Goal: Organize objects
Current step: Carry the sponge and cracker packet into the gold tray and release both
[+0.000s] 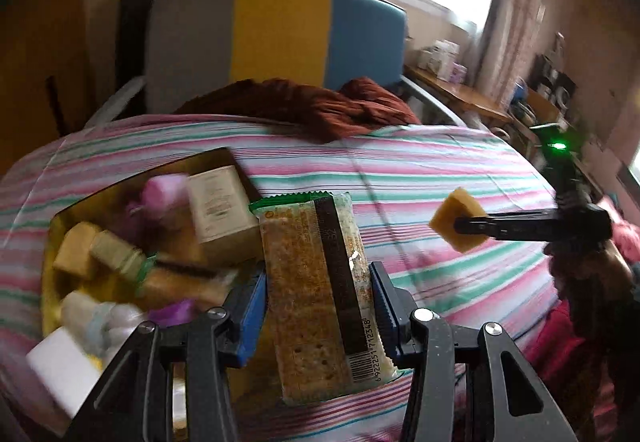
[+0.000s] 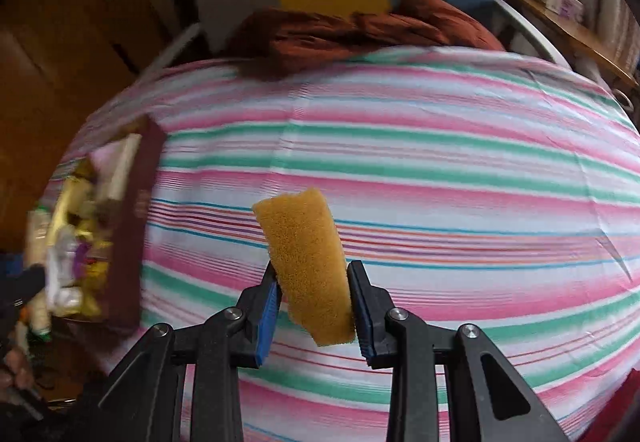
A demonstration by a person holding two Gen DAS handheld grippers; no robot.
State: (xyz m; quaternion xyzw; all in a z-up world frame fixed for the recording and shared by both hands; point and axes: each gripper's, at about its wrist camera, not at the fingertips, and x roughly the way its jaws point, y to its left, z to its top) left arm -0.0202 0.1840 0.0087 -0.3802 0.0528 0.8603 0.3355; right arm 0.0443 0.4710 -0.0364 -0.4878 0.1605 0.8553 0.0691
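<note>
Holding two items above the bed (image 1: 420, 170), both hand-held grippers are loaded. The left hand-held gripper (image 1: 318, 296) pinches a cracker packet (image 1: 316, 282) across its width, with the packet standing roughly upright between the blue pads (image 1: 386, 310) and its green sealed end at 12 o'clock. The right hand-held gripper (image 2: 312, 298) is pressed together on a yellow sponge (image 2: 306, 262), which leans toward 11 o'clock and projects well past the fingertips; in the left wrist view that sponge (image 1: 456, 222) appears at 3 o'clock, clear of the striped sheet. A tray (image 1: 224, 156) filled with assorted items, including a beige box (image 1: 222, 208) and a pink object (image 1: 164, 188), lies on the bed at 9 o'clock of the packet; its contents are blurred and cannot be itemised reliably. Judged from the task, both held items are probably bound for a place on the bed or in the tray. Risks: the packet is gripped near its lower half, so a fast swing could pivot it within the pads or crush the crackers. The sponge compresses easily and could slip out if the jaws relax. The tray is crowded and rests on soft bedding, so an item dropped onto it may roll off or tip neighbouring things.
</note>
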